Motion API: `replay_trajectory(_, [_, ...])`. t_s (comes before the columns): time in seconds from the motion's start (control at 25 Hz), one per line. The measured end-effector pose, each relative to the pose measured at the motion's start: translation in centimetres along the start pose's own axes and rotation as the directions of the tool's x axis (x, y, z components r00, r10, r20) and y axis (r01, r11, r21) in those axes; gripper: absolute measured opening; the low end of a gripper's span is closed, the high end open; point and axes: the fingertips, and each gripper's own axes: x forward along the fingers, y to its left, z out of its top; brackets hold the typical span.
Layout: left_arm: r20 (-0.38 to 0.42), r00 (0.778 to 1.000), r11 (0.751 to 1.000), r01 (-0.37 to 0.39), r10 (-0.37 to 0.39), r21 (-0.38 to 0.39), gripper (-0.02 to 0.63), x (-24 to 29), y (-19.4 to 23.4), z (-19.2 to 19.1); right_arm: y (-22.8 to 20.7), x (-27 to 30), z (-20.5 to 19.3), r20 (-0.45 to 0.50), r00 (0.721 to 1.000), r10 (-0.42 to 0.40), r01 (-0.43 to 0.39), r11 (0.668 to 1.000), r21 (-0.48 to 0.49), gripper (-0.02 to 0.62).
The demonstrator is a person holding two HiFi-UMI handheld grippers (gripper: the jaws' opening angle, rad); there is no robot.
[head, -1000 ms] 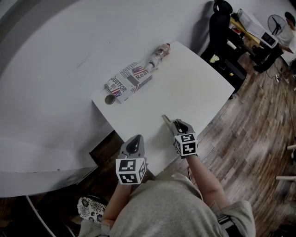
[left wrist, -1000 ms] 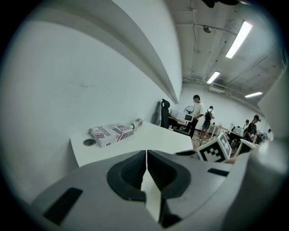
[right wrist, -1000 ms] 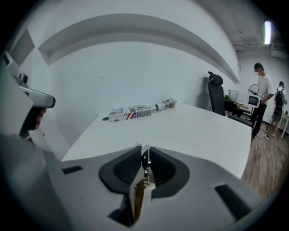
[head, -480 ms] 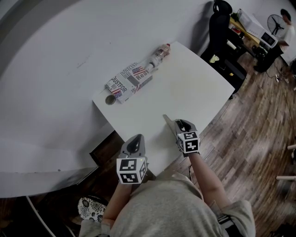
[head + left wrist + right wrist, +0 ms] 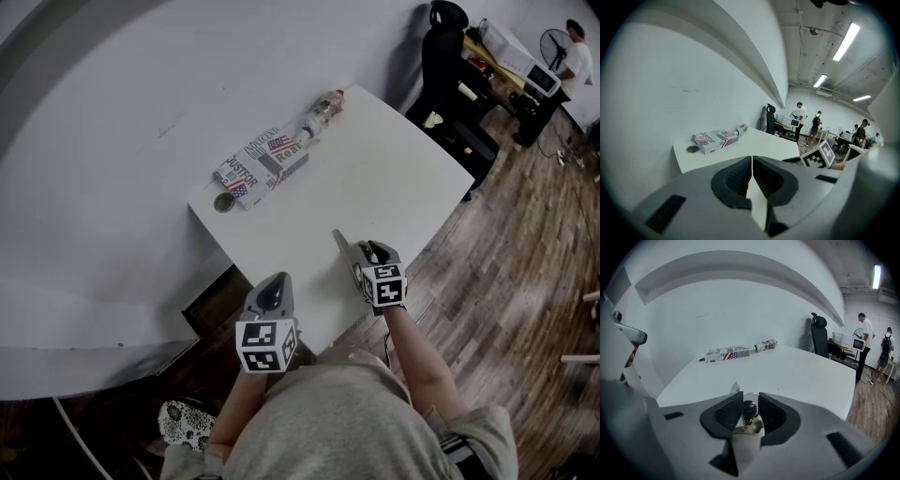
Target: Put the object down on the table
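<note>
As the jaws of the right gripper [image 5: 356,251] were opening, the small object [image 5: 749,409], dark on top with a metallic part, sat between the pads and seemed barely touched by them. It was low over the near part of the table [image 5: 375,178], its pale tip poking forward; actual contact with the top could not be confirmed. Best bet: let both pads clear fully, then pull straight back along the jaws, no sideways drag. The left gripper [image 5: 752,161] had its fingers together on nothing, at the near edge. The printed box [image 5: 261,161] and bottle [image 5: 323,111] lay well apart at the far edge.
</note>
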Motion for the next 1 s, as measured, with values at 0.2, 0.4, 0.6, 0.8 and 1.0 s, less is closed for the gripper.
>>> replay_trajectory(0.2, [0.002, 1.0, 1.0, 0.005, -0.005, 0.004, 0.011, -0.3, -0.1, 0.0, 0.0, 0.1, 0.0, -0.008, 1.0, 0.0, 0.0, 1.0, 0.006, 0.107])
replay_trajectory(0.4, [-0.003, 1.0, 1.0, 0.01, -0.01, 0.007, 0.011, -0.7, -0.1, -0.2, -0.1, 0.2, 0.4, -0.016, 1.0, -0.015, 0.014, 1.0, -0.009, 0.115])
replay_trajectory(0.6, [-0.008, 1.0, 1.0, 0.014, -0.014, 0.011, 0.011, -1.5, -0.1, -0.4, -0.3, -0.6, 1.6, 0.015, 0.999, -0.038, 0.038, 0.999, -0.002, 0.153])
replay_trajectory(0.8, [-0.01, 1.0, 0.999, 0.029, -0.029, 0.018, 0.011, -2.3, -0.2, -0.5, 0.4, -2.3, 2.9, 0.055, 0.998, -0.044, 0.044, 0.999, 0.004, 0.152])
replay_trajectory(1.0, [-0.001, 0.999, 0.998, 0.049, -0.049, 0.028, 0.011, -3.6, -0.5, -0.4, 2.1, -5.0, 4.0, 0.108, 0.993, -0.048, 0.045, 0.999, 0.03, 0.137])
